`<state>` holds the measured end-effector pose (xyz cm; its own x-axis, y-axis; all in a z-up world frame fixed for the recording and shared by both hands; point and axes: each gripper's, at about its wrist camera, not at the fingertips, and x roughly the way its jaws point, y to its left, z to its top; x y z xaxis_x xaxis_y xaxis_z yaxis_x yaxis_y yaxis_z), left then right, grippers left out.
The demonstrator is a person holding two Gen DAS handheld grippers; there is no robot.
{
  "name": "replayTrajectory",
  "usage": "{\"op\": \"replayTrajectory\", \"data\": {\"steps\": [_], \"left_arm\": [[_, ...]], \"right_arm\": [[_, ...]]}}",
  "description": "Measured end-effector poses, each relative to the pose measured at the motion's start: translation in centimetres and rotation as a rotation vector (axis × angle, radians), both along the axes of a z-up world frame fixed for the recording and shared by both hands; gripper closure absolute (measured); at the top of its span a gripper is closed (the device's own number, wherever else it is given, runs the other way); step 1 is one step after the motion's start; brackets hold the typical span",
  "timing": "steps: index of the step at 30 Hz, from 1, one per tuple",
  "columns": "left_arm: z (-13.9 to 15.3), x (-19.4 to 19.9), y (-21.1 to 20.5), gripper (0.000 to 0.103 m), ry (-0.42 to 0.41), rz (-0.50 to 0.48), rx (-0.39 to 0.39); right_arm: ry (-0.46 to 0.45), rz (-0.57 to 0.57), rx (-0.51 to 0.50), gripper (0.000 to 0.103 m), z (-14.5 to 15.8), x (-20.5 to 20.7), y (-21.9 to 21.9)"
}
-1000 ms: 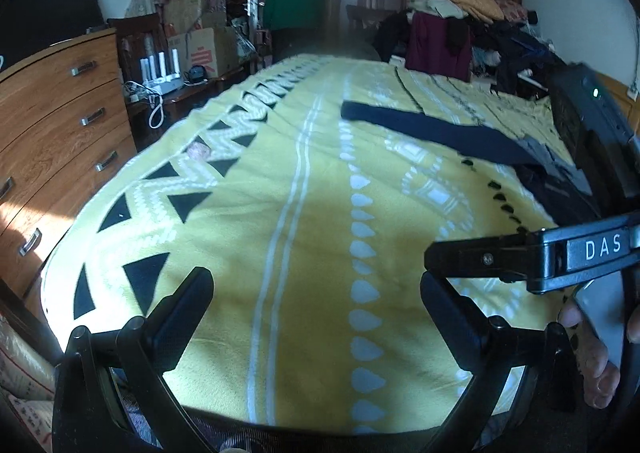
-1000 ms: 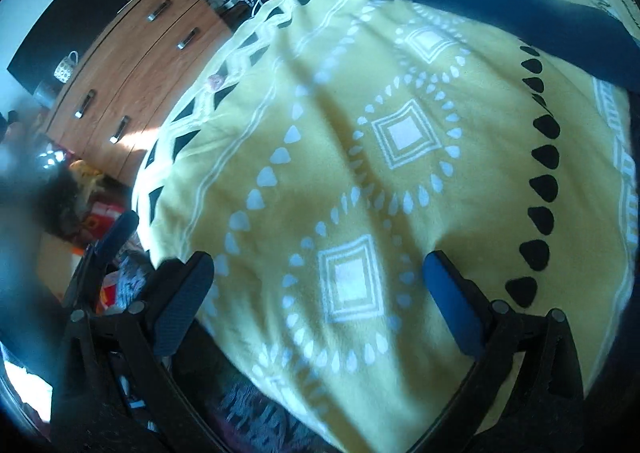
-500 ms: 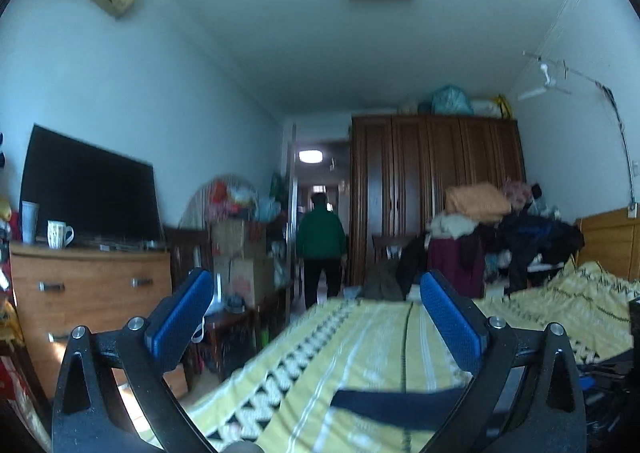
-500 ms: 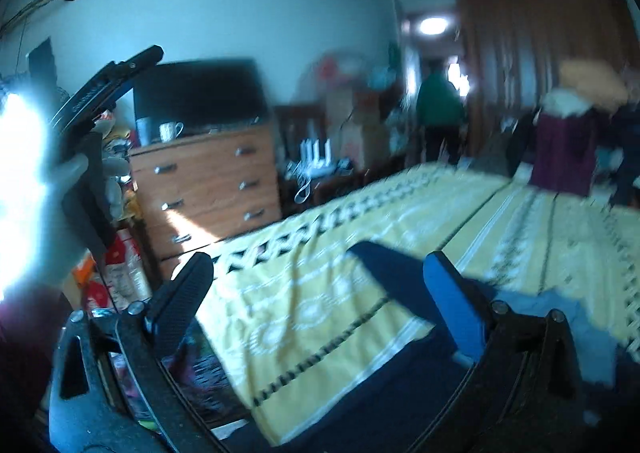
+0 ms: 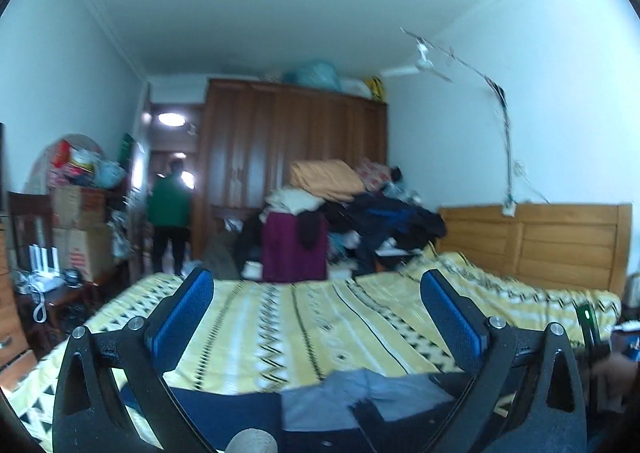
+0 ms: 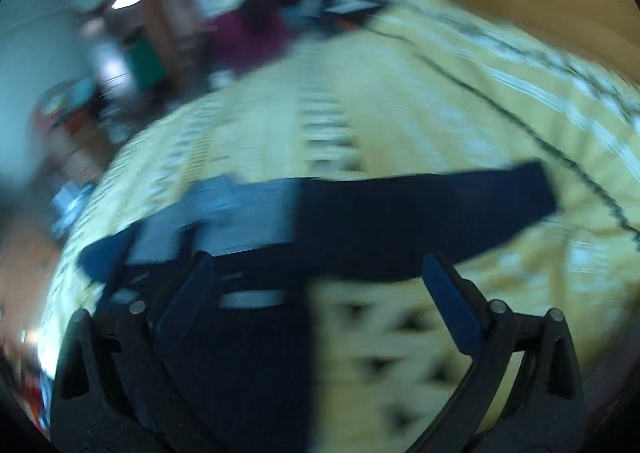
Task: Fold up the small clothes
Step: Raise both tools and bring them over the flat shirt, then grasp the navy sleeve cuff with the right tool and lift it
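Moved: the left view, level with the room half a second ago, now sits lower, with the dark navy garment (image 5: 248, 409) filling its 6 o'clock edge; the right view has swung from the dresser side down onto the bed.
Grippers: two. The left gripper (image 5: 318, 317) has its blue-padded jaws spread, nothing between them. The right gripper (image 6: 320, 293) likewise has its jaws spread and empty.
Garment: one piece (image 6: 400, 221), lying flat on the yellow patterned blanket (image 5: 320, 317), stretching from 9 to 3 o'clock in the right view, with a lighter grey-blue patch (image 6: 224, 221) at 10 o'clock.
People: one, in a green top (image 5: 168, 205), at 9 o'clock by the doorway.
Unclear: the right view is motion-blurred; the garment's type cannot be told, and its near edge is cut off behind the gripper frames.
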<state>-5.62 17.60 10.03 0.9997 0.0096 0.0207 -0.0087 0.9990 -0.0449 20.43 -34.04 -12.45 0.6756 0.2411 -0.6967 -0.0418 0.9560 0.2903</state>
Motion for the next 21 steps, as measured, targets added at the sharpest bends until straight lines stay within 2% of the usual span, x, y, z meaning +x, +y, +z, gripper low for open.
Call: {"op": "replayTrajectory", "data": {"steps": [2,3,6,7,9,13,16,17,19,20,21], "left_arm": [[-1.0,2.7,-1.9,0.0,0.048,-0.027,0.007],[-1.5,4.1,-2.7,0.0,0.076,-0.039,0.007],[-3.1,7.8,-5.0,0.0,0.143,-0.052,0.002],[-3.7,9.0,-5.4,0.0,0.167,-0.052,0.0],[-5.3,11.4,-6.7,0.0,0.209,-0.048,-0.001],[-8.2,15.1,-8.5,0.0,0.286,-0.054,0.009],[-10.0,16.8,-9.3,0.0,0.322,-0.055,0.038],[-10.4,17.3,-9.6,0.0,0.327,-0.055,0.043],[-11.1,18.0,-9.8,0.0,0.338,-0.058,0.043],[-11.4,18.1,-9.7,0.0,0.339,-0.058,0.042],[-11.5,18.1,-9.7,0.0,0.338,-0.055,0.041]], "right_arm": [[0.077,-0.111,0.023,0.022,-1.9,3.3,-6.4],[0.109,-0.178,0.058,0.03,-2.9,4.4,-9.0],[0.245,-0.352,0.278,0.031,-7.7,7.7,-16.6],[0.268,-0.394,0.319,0.031,-8.9,8.2,-17.8],[0.297,-0.408,0.352,0.031,-10.6,9.5,-19.0],[0.301,-0.4,0.341,0.031,-12.0,11.4,-19.8],[0.286,-0.359,0.309,0.031,-11.9,12.1,-19.4],[0.286,-0.355,0.291,0.035,-12.2,12.1,-19.7],[0.284,-0.356,0.212,0.057,-11.9,12.1,-19.4],[0.27,-0.366,0.183,0.087,-11.5,11.7,-19.3],[0.234,-0.366,0.184,0.095,-10.0,11.3,-18.7]]}}
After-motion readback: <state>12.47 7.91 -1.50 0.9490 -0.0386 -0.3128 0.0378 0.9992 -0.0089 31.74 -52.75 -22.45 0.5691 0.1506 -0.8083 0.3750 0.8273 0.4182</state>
